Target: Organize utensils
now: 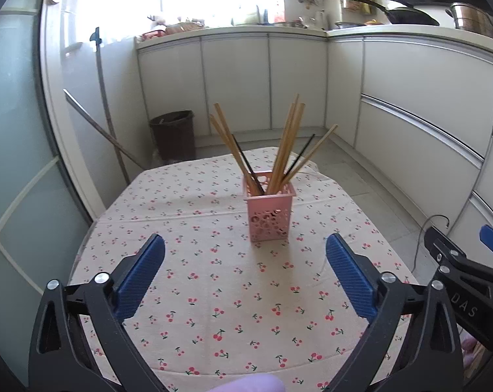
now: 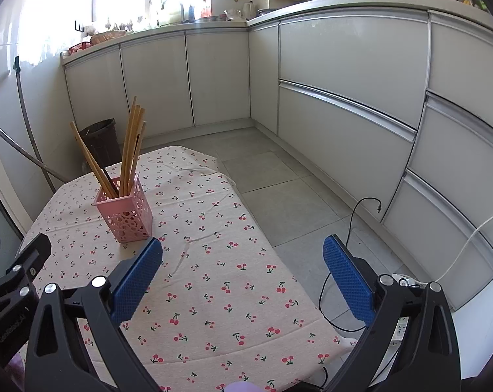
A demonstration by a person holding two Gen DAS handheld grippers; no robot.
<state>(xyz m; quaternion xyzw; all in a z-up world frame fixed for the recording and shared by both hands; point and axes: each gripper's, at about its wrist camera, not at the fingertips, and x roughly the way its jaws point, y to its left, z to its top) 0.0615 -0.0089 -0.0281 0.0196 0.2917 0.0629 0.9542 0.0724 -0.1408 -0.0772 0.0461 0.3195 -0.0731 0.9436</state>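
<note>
A pink perforated holder stands upright on the cherry-print tablecloth, filled with several wooden chopsticks and a couple of thin black ones. My left gripper is open, low over the cloth, just short of the holder, with nothing between its blue pads. In the right wrist view the same holder sits to the left, chopsticks fanned out. My right gripper is open and empty over the table's right edge. Each gripper's black frame shows at the other view's edge.
White kitchen cabinets line the far and right walls. A dark bin stands beyond the table by a mop handle. A black cable and a power strip lie on the grey floor tiles at the right.
</note>
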